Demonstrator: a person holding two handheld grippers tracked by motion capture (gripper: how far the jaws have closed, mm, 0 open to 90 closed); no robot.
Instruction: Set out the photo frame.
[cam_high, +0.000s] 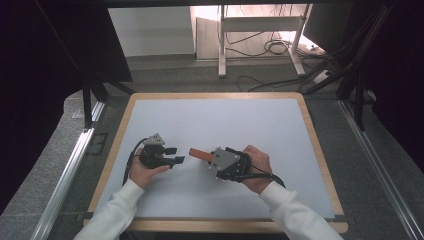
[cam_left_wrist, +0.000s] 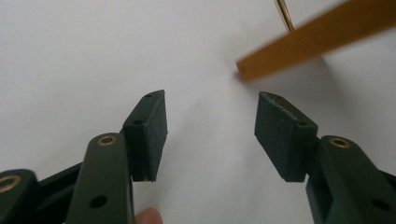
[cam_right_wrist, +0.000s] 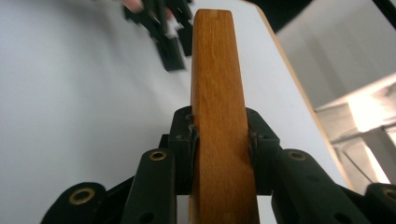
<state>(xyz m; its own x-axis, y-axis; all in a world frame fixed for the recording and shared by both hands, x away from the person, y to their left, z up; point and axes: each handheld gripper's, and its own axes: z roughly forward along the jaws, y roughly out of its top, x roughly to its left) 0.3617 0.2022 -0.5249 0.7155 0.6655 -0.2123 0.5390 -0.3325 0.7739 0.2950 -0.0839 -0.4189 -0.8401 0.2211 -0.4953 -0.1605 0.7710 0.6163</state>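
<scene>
The right gripper (cam_high: 212, 159) clamps a wooden stick (cam_high: 199, 153), its long axis pointing toward nine o'clock at the open, empty left gripper (cam_high: 176, 155) over the desk (cam_high: 240, 120).

Both grippers black: left gripper (cam_high: 172, 155), right gripper (cam_high: 209, 157). Each has a grey three-cornered plate on top and a black cable trailing back past the wrist. Jaws are matte black with flat textured pads (cam_left_wrist: 275, 133), brass-ringed pivot holes and small screw holes. Long white sleeves (cam_high: 117, 210) on both arms.
</scene>
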